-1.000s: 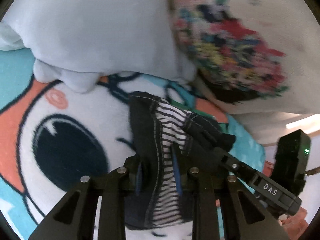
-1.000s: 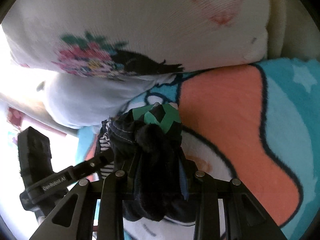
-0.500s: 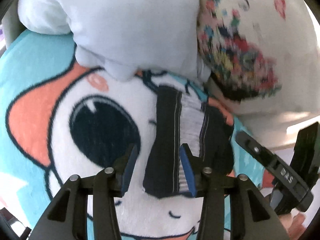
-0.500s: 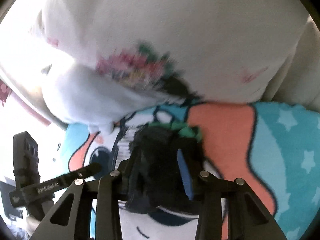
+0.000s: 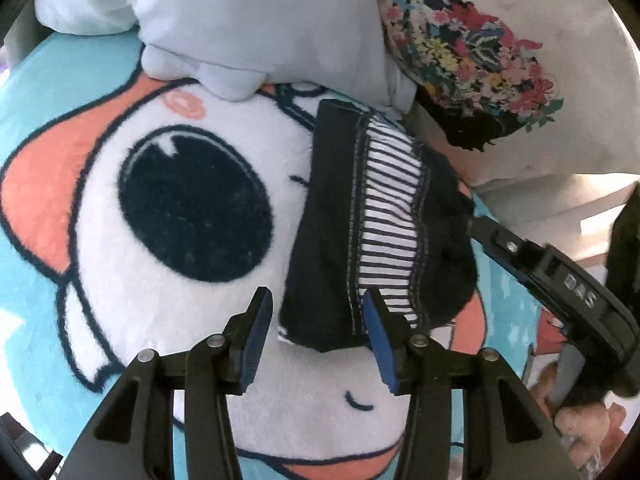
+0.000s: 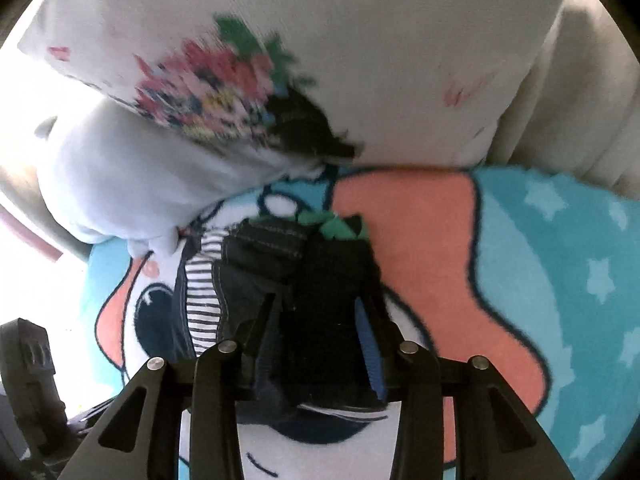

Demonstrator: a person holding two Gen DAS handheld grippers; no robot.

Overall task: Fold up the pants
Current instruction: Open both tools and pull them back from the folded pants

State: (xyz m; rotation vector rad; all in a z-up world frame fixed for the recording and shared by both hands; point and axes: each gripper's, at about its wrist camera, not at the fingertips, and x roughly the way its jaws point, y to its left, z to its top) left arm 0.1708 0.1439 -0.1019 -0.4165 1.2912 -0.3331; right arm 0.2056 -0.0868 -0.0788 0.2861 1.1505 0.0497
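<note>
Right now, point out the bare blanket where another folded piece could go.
Bare blanket lies left of the folded pants, over the big dark eye, and on the starred teal stretch right of them. It is crowded behind, where the pale blue pillow and floral pillow press close.

The left gripper (image 5: 316, 320) hangs with its jaws spread wide, blue pads (image 5: 256, 330) facing each other across a clear gap and nothing pinched between them. In the same view the right gripper (image 5: 532, 264) reaches in from the right side, and a bit of the person's hand (image 5: 576, 420) shows at its lower end. Seen from its own camera, the right gripper (image 6: 316, 324) has its jaws part-way apart with dark cloth filling the space between the pads (image 6: 370, 344).
</note>
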